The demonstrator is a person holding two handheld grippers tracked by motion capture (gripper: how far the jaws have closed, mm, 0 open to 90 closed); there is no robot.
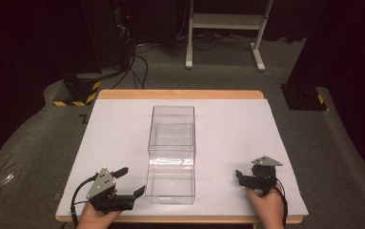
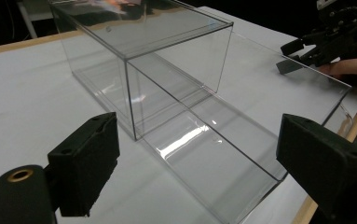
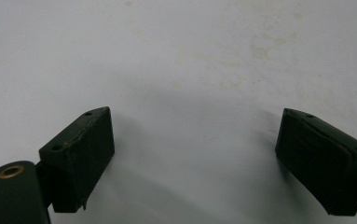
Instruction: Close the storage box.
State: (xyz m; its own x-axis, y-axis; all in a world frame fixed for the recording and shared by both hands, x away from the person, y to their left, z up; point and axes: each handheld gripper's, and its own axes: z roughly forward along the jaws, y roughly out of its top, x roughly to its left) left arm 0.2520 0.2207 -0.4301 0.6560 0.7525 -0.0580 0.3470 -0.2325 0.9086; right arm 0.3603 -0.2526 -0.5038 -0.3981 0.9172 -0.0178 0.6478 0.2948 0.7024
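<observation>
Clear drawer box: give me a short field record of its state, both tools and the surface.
object: clear drawer box, see-through plastic
drawer: pulled out toward the person
contents: nothing seen inside
left tool: open, beside the drawer's near left corner, contact unclear
right tool: open, apart from the box, over bare surface
surface: white board on a wooden table

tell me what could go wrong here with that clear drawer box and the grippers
1. The clear drawer is pulled far out of its clear box; another tug could slip it free toward the near table edge.
2. The left gripper, jaws open, sits by the drawer's near corner; closing on the thin slick wall may skid off.
3. The right gripper hangs open over bare tabletop, apart from the box, so nothing braces it against sliding.
</observation>
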